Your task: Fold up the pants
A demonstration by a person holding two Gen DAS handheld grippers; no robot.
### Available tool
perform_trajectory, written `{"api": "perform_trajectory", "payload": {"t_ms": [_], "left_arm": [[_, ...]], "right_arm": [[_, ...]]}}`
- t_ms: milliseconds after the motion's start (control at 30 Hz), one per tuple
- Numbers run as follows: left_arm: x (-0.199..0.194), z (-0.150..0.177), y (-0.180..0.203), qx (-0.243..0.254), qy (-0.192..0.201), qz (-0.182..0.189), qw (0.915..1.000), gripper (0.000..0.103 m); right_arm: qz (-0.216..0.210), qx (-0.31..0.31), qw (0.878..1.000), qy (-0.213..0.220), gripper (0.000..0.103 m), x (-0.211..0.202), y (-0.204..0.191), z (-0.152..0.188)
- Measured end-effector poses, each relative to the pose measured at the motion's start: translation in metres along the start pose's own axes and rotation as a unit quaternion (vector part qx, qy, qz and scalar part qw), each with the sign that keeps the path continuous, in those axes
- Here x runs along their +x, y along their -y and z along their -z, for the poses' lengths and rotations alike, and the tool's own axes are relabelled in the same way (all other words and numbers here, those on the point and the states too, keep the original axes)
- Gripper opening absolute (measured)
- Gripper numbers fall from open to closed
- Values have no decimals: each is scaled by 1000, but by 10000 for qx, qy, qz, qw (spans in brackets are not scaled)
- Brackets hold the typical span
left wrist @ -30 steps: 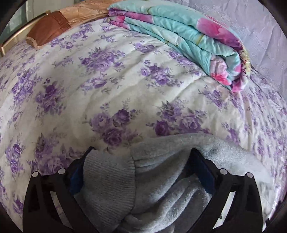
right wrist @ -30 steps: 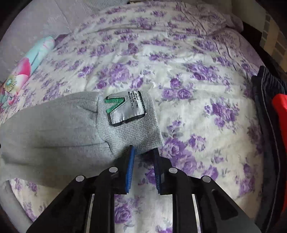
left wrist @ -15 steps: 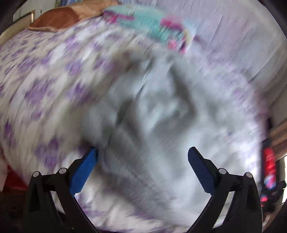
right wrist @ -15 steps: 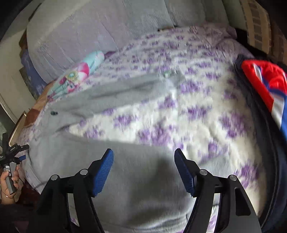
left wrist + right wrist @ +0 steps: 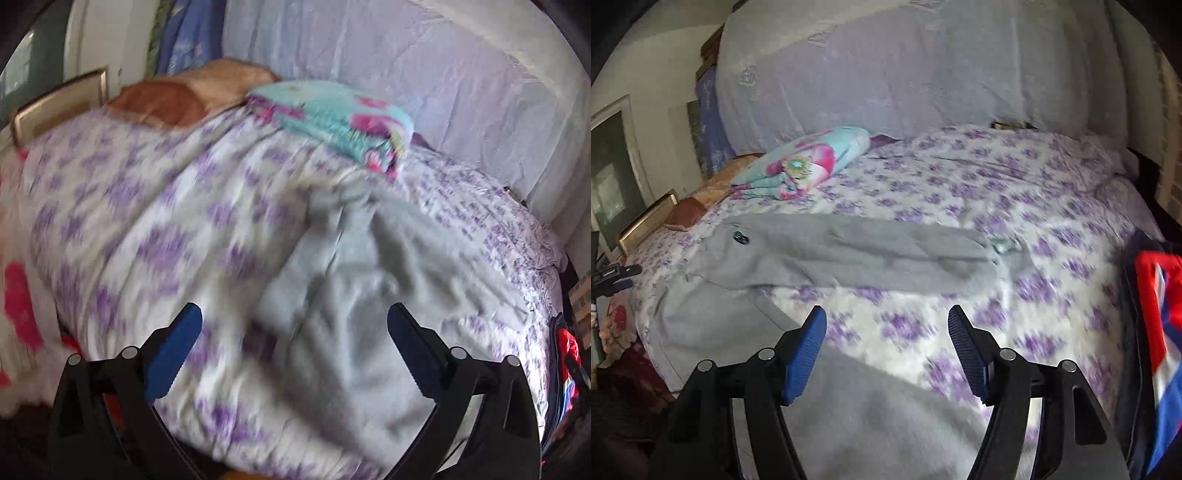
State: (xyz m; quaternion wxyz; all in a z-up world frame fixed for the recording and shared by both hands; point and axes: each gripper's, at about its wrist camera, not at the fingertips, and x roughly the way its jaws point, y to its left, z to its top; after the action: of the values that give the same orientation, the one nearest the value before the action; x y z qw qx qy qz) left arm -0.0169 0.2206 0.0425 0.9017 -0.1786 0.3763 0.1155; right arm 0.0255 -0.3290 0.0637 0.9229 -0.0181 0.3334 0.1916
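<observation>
Pants (image 5: 849,254): we've got them spread flat on the bedspread (image 5: 1015,206), legs splayed toward two o'clock.
Left gripper (image 5: 293,338): jaws wide, holding nothing.
Right gripper (image 5: 886,345): jaws just opened, nothing between them.

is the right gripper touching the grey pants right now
Apart. The right wrist view shows the right gripper open with nothing between its blue pads, raised above the grey pants, which lie spread on the floral bedspread.

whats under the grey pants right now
The grey pants lie spread flat on the purple-flowered bedspread, which shows all around them. Whatever part of the bedspread lies directly beneath is covered, so nothing else under them can be seen.
</observation>
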Motion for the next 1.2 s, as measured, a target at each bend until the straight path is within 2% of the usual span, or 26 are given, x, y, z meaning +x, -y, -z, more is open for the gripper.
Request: {"api": "perform_trajectory", "payload": {"t_ms": [67,133,167,267,367,467,500,533,567,600,633,667,733,767,867,933,1000,1033,1067,1133,1200], "left_arm": [[26,-31,9,121,-32,216,9997,98],[66,-57,14,107,-126,357,9992,98],[91,-67,17,123,-310,328,9989,98],[162,-91,23,-86,-939,178,9954,98],[210,-96,34,-205,-1370,206,9901,98],[238,-93,51,-72,-1654,114,9861,98],[244,-91,54,-82,-1682,34,9857,98],[247,-90,54,-121,-1679,1,9857,98],[247,-90,52,-170,-1643,34,9863,92],[245,-91,51,-209,-1596,85,9869,86],[240,-93,50,-240,-1546,230,9874,69],[233,-95,50,-259,-1492,312,9880,53],[210,-98,47,-299,-1260,432,9906,41],[197,-100,45,-348,-1149,572,9911,40],[153,-97,41,-370,-877,859,9918,40],[119,-86,34,-410,-763,1103,9901,41],[84,-66,27,-374,-739,1277,9883,44],[71,-55,24,-378,-768,1315,9876,52],[60,-44,18,-383,-843,1400,9858,70],[39,-17,3,-523,-996,1572,9811,87],[23,9,-18,-766,-1159,1619,9770,88]], "right_arm": [[-210,-482,9986,-68,76,30,-22,-35],[-396,-948,9942,-315,76,73,-43,-65],[-561,-1125,9908,-506,76,97,-51,-79],[-608,-1460,9833,-906,78,165,-66,-113],[-504,-1716,9726,-1488,78,238,-70,-131],[-290,-1836,9600,-2092,78,305,-66,-127],[-127,-1842,9548,-2329,70,324,-61,-122],[-90,-1779,9499,-2570,51,340,-57,-115],[-218,-1622,9514,-2610,48,344,-52,-113],[-309,-1577,9554,-2478,15,339,-52,-116],[-463,-1542,9576,-2388,10,329,-54,-119],[-439,-1615,9614,-2185,10,314,-57,-122],[-522,-1743,9680,-1728,9,270,-66,-126],[-643,-1758,9710,-1487,9,243,-69,-128],[-1062,-1982,9705,-868,9,147,-84,-118],[-1303,-2390,9610,-492,9,81,-98,-94],[-1575,-2587,9523,-386,9,32,-110,-59],[-1710,-2663,9478,-401,9,16,-113,-41],[-1832,-2702,9442,-436,9,2,-118,-14],[-2138,-2545,9407,-679,10,-7,-124,33],[-2310,-2334,9393,-992,10,0,-130,79]]}}
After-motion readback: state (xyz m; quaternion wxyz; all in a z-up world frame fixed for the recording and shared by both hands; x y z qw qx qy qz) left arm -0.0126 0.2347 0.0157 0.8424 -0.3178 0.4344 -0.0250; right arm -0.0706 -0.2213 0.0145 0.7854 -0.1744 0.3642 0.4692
